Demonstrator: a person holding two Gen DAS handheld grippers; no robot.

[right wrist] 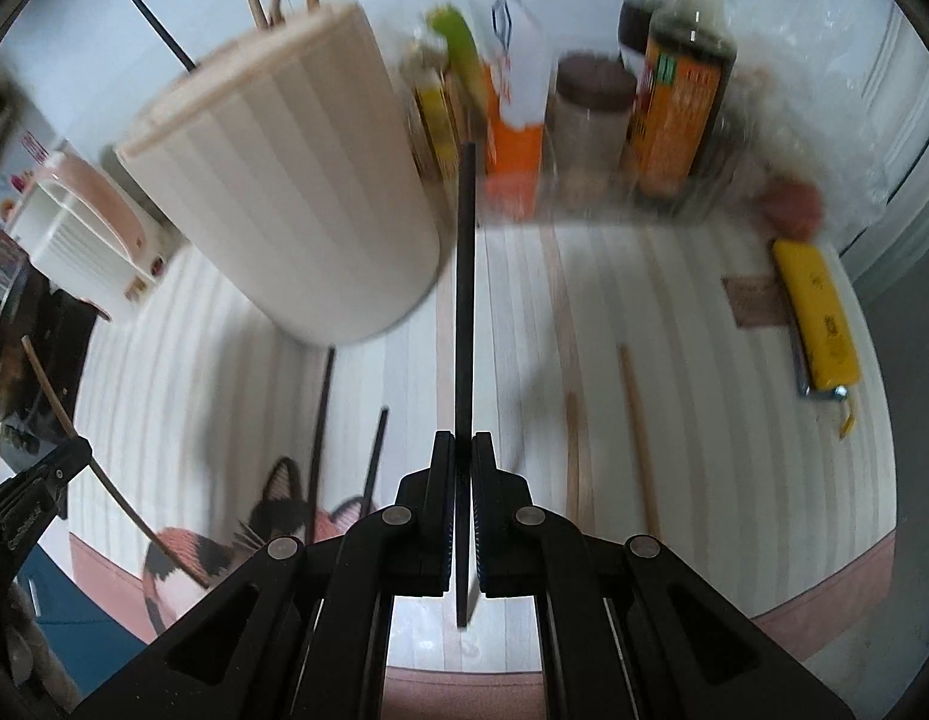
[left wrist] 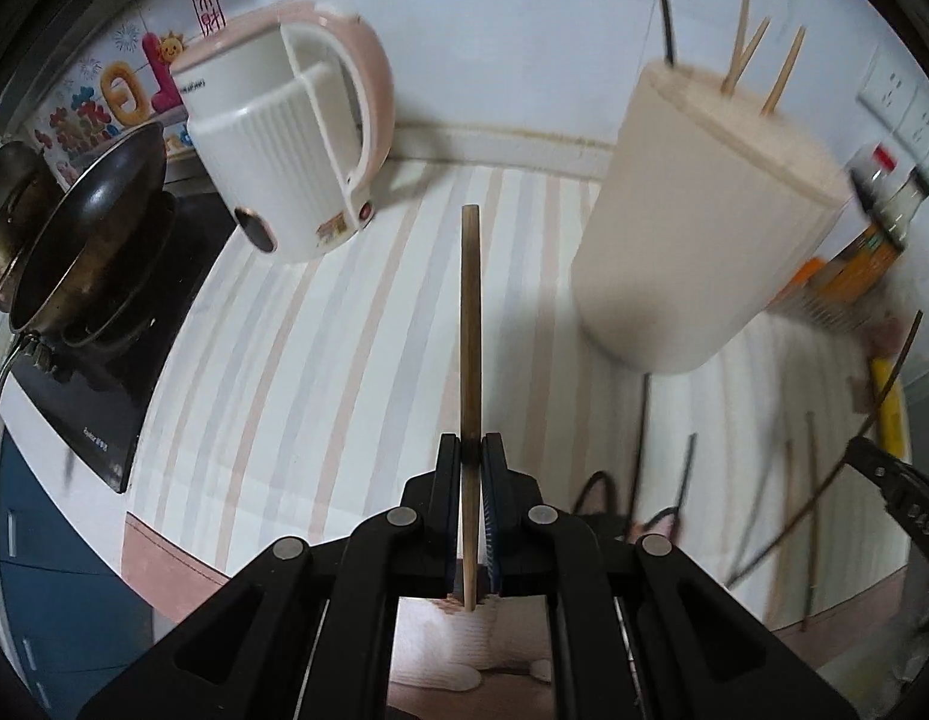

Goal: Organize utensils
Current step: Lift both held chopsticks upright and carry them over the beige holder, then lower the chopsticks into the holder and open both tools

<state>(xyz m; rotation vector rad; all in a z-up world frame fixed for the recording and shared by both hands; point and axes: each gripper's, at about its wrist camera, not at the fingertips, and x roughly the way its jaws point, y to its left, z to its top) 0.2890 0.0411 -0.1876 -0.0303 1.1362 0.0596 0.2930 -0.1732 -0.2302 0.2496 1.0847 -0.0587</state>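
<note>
My left gripper (left wrist: pixel 472 444) is shut on a wooden chopstick (left wrist: pixel 470 324) that points forward over the striped mat. My right gripper (right wrist: pixel 463 441) is shut on a black chopstick (right wrist: pixel 464 300) held the same way. The cream utensil holder (left wrist: pixel 704 216) (right wrist: pixel 296 192) stands ahead with several chopsticks sticking out of its top, right of the left gripper and left of the right one. Loose black chopsticks (right wrist: pixel 320 438) and wooden chopsticks (right wrist: pixel 638 438) lie on the mat. The left gripper's tip and its wooden stick show at the left edge of the right wrist view.
A pink-and-white kettle (left wrist: pixel 296 138) and a dark pan (left wrist: pixel 86 228) on a stove stand at the left. Sauce bottles (right wrist: pixel 680 90) and jars line the back wall. A yellow tool (right wrist: pixel 815 318) lies at the right. The striped mat (left wrist: pixel 320 360) covers the counter.
</note>
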